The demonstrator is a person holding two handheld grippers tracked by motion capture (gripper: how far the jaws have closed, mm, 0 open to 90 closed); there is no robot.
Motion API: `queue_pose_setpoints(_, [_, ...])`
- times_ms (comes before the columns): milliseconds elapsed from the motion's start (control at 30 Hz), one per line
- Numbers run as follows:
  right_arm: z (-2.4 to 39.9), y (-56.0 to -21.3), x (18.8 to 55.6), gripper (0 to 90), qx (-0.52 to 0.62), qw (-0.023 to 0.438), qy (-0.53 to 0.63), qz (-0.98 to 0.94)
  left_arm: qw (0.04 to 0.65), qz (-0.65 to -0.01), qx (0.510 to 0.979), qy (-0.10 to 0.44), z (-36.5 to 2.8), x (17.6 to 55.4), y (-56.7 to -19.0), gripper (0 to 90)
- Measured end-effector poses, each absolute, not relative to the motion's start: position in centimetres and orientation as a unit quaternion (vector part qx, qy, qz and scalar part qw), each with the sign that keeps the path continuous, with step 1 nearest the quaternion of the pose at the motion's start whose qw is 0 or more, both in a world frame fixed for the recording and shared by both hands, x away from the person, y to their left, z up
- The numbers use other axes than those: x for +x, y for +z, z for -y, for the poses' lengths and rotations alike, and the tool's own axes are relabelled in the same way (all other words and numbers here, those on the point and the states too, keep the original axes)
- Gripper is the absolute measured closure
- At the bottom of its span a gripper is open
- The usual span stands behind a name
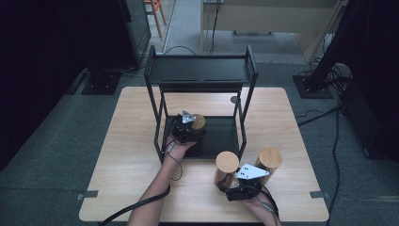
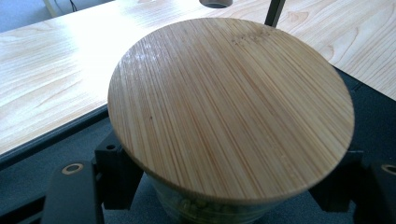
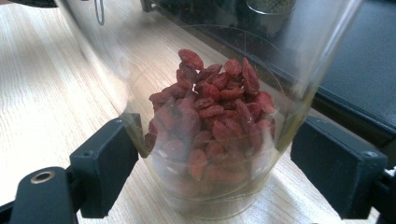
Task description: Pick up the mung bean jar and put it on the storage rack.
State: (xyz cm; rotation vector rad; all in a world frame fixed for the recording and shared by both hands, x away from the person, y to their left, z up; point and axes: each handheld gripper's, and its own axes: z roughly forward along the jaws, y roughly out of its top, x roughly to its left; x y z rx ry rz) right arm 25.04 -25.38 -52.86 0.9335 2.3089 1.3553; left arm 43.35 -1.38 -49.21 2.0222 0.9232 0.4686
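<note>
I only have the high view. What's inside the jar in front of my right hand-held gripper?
Observer: The berry jar holds dried red berries, heaped at the bottom.
Operator: Is the right hand-held gripper on it?
Observer: The right hand-held gripper straddles it low down, and both pads look pressed to the glass.
Operator: And the jar at the shelf?
Observer: In the left gripper view, the shelf jar shows something greenish under its wooden lid. Too little is visible to name it.
</note>
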Motion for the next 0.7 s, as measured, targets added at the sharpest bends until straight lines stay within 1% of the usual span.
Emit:
queue_pose_setpoints(67, [25.4,-52.9,25.0,15.0,0.325,0.153,0.472,-0.805,0.419,-0.369,0.809,0.185,1.4,43.4,-49.3,24.5])
queue_pose_setpoints(100, [25.4,-52.9,25.0,15.0,0.325,0.153,0.472,-0.805,0.41,-0.371,0.812,0.185,1.5,43.4,-49.4,22.1])
queue_pose_setpoints(200, [25.3,-52.9,25.0,15.0,0.325,0.153,0.471,-0.806,0.398,-0.37,0.817,0.19,1.6,43.2,-49.7,21.5])
queue_pose_setpoints(700, [25.3,-52.9,25.0,15.0,0.325,0.153,0.471,-0.806,0.416,-0.384,0.804,0.184,1.1,42.4,-50.0,19.8])
